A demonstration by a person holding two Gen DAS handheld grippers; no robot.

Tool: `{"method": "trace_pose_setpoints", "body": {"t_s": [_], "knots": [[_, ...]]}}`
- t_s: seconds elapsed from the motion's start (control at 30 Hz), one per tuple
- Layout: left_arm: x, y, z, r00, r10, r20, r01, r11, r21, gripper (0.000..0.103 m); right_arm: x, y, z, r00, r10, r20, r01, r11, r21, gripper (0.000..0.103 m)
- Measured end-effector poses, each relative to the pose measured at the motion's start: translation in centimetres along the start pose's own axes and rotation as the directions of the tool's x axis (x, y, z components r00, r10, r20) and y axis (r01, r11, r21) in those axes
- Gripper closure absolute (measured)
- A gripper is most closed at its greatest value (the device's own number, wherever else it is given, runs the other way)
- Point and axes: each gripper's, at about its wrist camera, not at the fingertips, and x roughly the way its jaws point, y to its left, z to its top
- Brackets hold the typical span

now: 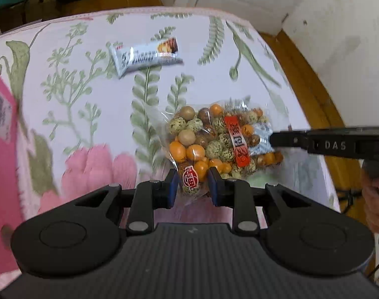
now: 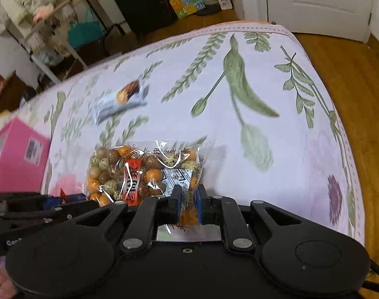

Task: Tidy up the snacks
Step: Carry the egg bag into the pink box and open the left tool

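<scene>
A clear bag of mixed coated nuts (image 1: 214, 134) with a red label lies on the floral tablecloth (image 1: 77, 99). My left gripper (image 1: 192, 186) is shut on the bag's near corner, its blue pads pinching the plastic. My right gripper (image 2: 188, 204) is shut on the other near corner of the same bag (image 2: 119, 169). In the left wrist view the right gripper (image 1: 274, 140) reaches in from the right edge. The left gripper (image 2: 64, 200) shows at the lower left of the right wrist view. A white wrapped snack bar (image 1: 145, 56) lies farther back on the cloth.
A pink box (image 2: 17, 154) stands at the table's left side, close to the left gripper. The snack bar (image 2: 121, 101) lies between box and bag, farther back. The table's right edge (image 2: 349, 149) drops to a wooden floor. A person's hand (image 1: 376, 199) holds the right gripper.
</scene>
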Motion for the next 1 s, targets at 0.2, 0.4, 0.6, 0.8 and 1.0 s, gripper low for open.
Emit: {"method": "trace_pose_setpoints", "body": {"t_s": [0.2,0.4,0.6,0.8,1.0], "knots": [[-3.8,0.7,-2.4,0.999,0.015,-0.042,-0.013,1.000,0.025,0.078,-3.0,3.2,-1.8,0.999,0.010,0.034,-0.009,0.999,-0.039,0.087],[-8.2,1.5,-4.2,0.999,0.047,-0.011,-0.047,0.999,0.027,0.078,-5.5,6.3,-3.3,0.999,0.033,0.037,-0.031,0.998,-0.060,0.087],[-12.7,3.0,-6.6,0.998,0.052,0.046,-0.052,0.999,-0.011,0.078,-7.6,9.1,-4.4,0.997,0.080,0.012,-0.079,0.994,-0.078,0.087],[-16.1,6.2,-9.2,0.999,0.033,0.043,-0.028,0.995,-0.098,0.078,-8.8,12.4,-5.3,0.989,0.149,-0.004,-0.148,0.982,-0.114,0.086],[-20.4,9.5,-9.6,0.993,0.096,0.075,-0.090,0.992,-0.085,0.078,-8.7,17.2,-4.7,0.978,0.211,-0.009,-0.209,0.960,-0.187,0.086]]}}
